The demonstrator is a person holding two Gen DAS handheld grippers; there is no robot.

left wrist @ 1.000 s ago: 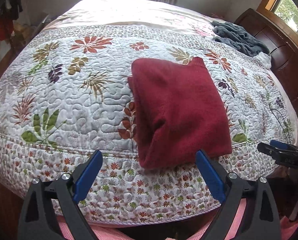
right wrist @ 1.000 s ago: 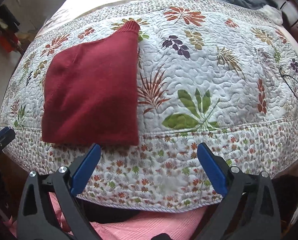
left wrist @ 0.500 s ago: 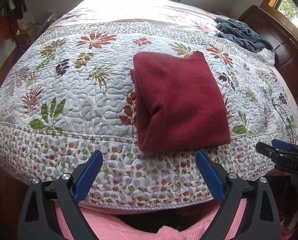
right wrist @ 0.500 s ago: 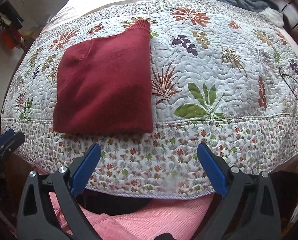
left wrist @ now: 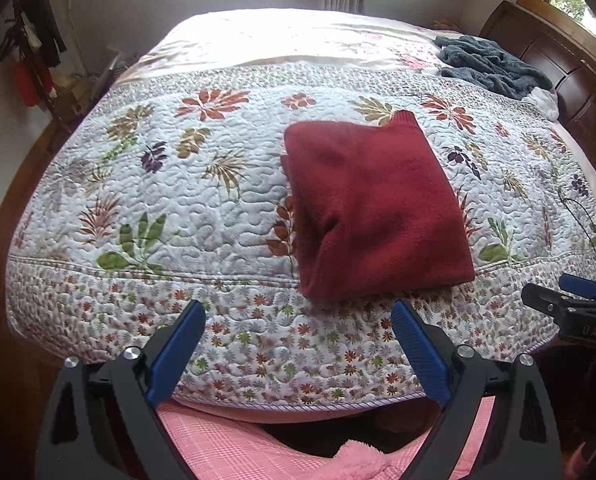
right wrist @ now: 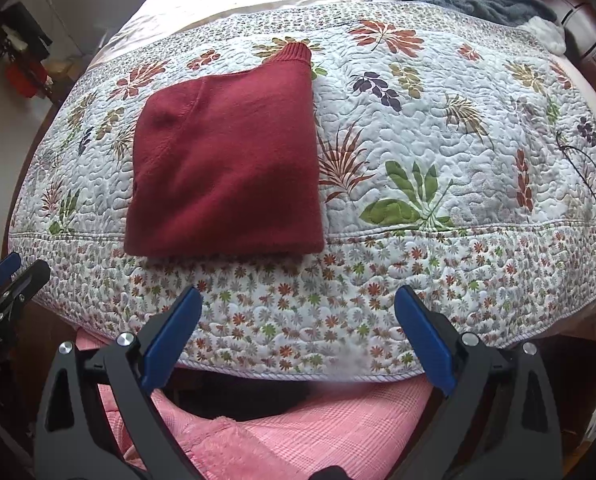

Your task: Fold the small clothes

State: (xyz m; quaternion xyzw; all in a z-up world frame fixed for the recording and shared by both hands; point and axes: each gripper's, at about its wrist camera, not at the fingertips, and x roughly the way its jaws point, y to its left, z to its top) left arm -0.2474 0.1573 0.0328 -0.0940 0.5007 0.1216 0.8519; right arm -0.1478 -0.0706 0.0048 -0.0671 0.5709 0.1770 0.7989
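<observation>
- Off the near edge of the bed, the left gripper [left wrist: 296, 346] and the right gripper [right wrist: 298, 334] hang released, jaws wide, grasping nothing.
- Ahead, the red sweater [left wrist: 373, 212] lies folded square on the quilt [left wrist: 170, 208], its front fold just behind the near edge.
- Folding looks finished; next likely means lifting or setting it aside.
- Open quilt flanks it; a grey blanket [left wrist: 493, 64] sits at the far right corner.
</observation>
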